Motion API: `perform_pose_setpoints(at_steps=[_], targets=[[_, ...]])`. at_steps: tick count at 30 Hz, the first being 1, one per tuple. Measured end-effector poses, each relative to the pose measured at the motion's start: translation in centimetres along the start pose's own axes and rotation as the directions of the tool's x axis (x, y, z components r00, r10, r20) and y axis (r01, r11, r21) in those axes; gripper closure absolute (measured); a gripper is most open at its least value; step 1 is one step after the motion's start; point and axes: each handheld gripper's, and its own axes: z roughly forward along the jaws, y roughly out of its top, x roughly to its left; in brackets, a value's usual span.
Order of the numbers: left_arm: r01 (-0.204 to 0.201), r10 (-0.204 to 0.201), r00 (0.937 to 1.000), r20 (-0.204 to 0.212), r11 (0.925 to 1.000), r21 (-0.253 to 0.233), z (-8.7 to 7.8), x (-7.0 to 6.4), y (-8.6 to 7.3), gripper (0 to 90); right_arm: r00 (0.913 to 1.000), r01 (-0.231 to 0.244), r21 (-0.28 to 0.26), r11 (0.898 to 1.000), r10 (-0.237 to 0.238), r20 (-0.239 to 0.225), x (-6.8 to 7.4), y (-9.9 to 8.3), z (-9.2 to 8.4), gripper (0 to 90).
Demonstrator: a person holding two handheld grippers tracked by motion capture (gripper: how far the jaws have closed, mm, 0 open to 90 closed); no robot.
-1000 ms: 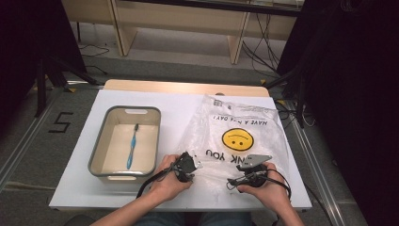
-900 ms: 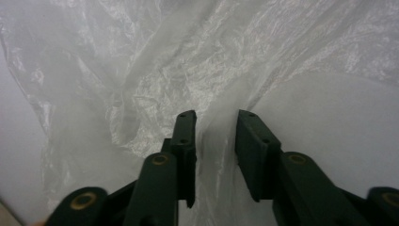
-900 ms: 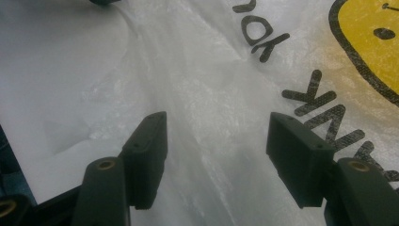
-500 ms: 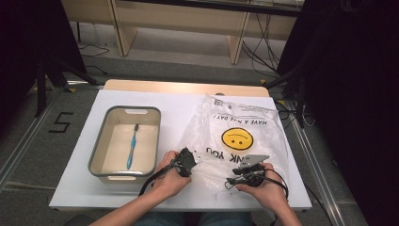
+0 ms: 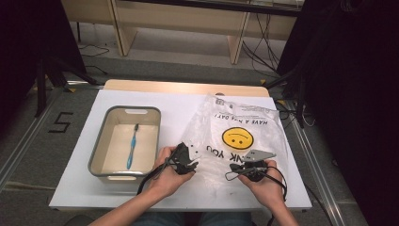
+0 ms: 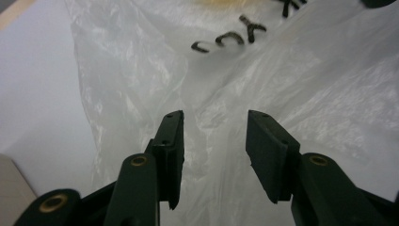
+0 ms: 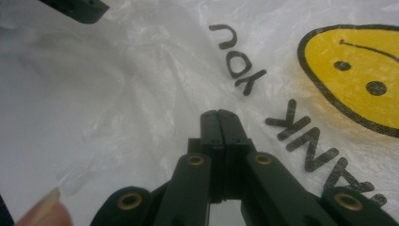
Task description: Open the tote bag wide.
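A clear plastic bag (image 5: 244, 122) with a yellow smiley face and black lettering lies flat on the right half of the white table (image 5: 141, 96). My left gripper (image 5: 194, 155) sits at the bag's near left corner. In the left gripper view its jaws (image 6: 214, 117) have just been opening and stand apart over crumpled film (image 6: 306, 70), with no pad pressing on it. My right gripper (image 5: 237, 165) rests on the bag's near edge. Its jaws (image 7: 219, 113) have just been closing and now meet, pinching the film (image 7: 117, 94) whose creases run into the tips.
A grey bin (image 5: 101, 141) stands on the left of the table with a blue toothbrush (image 5: 132, 147) lying inside. Bare table runs along the front edge and behind the bin. Dark curtains, cables and wooden table legs lie beyond.
Both hands have stayed at the bag's near edge; the left gripper tilted slightly. The bag, bin and toothbrush lie as before.
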Motion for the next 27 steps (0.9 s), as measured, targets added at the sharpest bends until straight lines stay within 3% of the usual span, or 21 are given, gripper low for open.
perform_pose_setpoints(at_steps=[3, 4, 5, 6, 7, 8, 9, 10, 13, 14, 23, 24, 26, 27], targets=[[-0.006, 0.006, 1.0, 0.008, 0.9994, -0.034, -0.6, -0.4, 0.3, 56.9, 0.9998, -0.016, -0.021, 1.0, 0.016, 0.014, 0.0, 0.2, -0.2, 90.0], [-0.008, 0.01, 0.9993, 0.036, 0.9975, -0.071, -1.2, -1.0, 0.7, 57.9, 0.9996, -0.018, -0.027, 0.999, 0.018, 0.019, 0.0, 0.2, -0.2, 90.0], [-0.008, 0.01, 0.9993, 0.036, 0.9975, -0.071, -1.2, -1.0, 0.7, 60.3, 0.9996, -0.018, -0.027, 0.999, 0.018, 0.019, 0.0, 0.2, -0.2, 90.0], [-0.026, 0.034, 0.9969, 0.071, 0.9945, -0.102, -1.5, -1.8, 1.1, 63.4, 0.9993, -0.027, -0.039, 0.999, 0.028, 0.025, 0.0, 0.3, -0.3, 90.0], [-0.026, 0.034, 0.9969, 0.071, 0.9945, -0.102, -1.5, -1.8, 1.1, 67.2, 0.9991, -0.032, -0.044, 0.999, 0.033, 0.027, 0.0, 0.4, -0.4, 90.0], [-0.035, 0.047, 0.9921, 0.116, 0.9937, -0.106, -1.4, -2.8, 1.3, 70.8, 0.9987, -0.038, -0.052, 0.998, 0.04, 0.032, 0.1, 0.4, -0.4, 90.0], [-0.035, 0.047, 0.9921, 0.116, 0.9937, -0.106, -1.4, -2.8, 1.3, 74.1, 0.9986, -0.04, -0.057, 0.998, 0.041, 0.032, 0.1, 0.5, -0.5, 90.0], [-0.044, 0.057, 0.9855, 0.16, 0.9957, -0.081, -0.7, -3.6, 1.3, 76.5, 0.9985, -0.041, -0.064, 0.997, 0.043, 0.033, 0.2, 0.5, -0.5, 90.0], [-0.055, 0.062, 0.983, 0.172, 0.9974, -0.046, 0.4, -4.0, 1.1, 83.4, 0.9978, -0.05, -0.075, 0.996, 0.053, 0.039, 0.3, 0.7, -0.6, 90.0], [-0.041, 0.044, 0.9812, 0.188, 0.9989, -0.02, 1.5, -4.2, 0.8, 85.2, 0.9976, -0.054, -0.078, 0.996, 0.057, 0.04, 0.3, 0.7, -0.6, 90.0], [-0.045, 0.042, 0.9809, 0.19, 0.9989, 0.012, 3.7, -5.0, 0.2, 87.9, 0.9977, -0.053, -0.088, 0.995, 0.057, 0.036, 0.3, 0.9, -0.7, 90.0], [-0.041, 0.037, 0.9826, 0.182, 0.9991, 0.014, 3.8, -4.9, 0.1, 88.0, 0.9996, -0.028, -0.052, 0.998, 0.028, 0.005, 0.4, 0.9, -0.6, 90.0], [-0.047, 0.044, 0.9841, 0.172, 0.9988, 0.014, 3.9, -4.9, 0.0, 88.3, 0.999, 0.009, -0.023, 1.0, -0.01, -0.043, 0.7, 1.1, -0.4, 76.8], [-0.047, 0.044, 0.9841, 0.172, 0.9988, 0.014, 3.9, -4.9, 0.0, 88.3, 0.999, 0.009, -0.023, 1.0, -0.01, -0.043, 0.7, 1.1, -0.4, 76.8]])
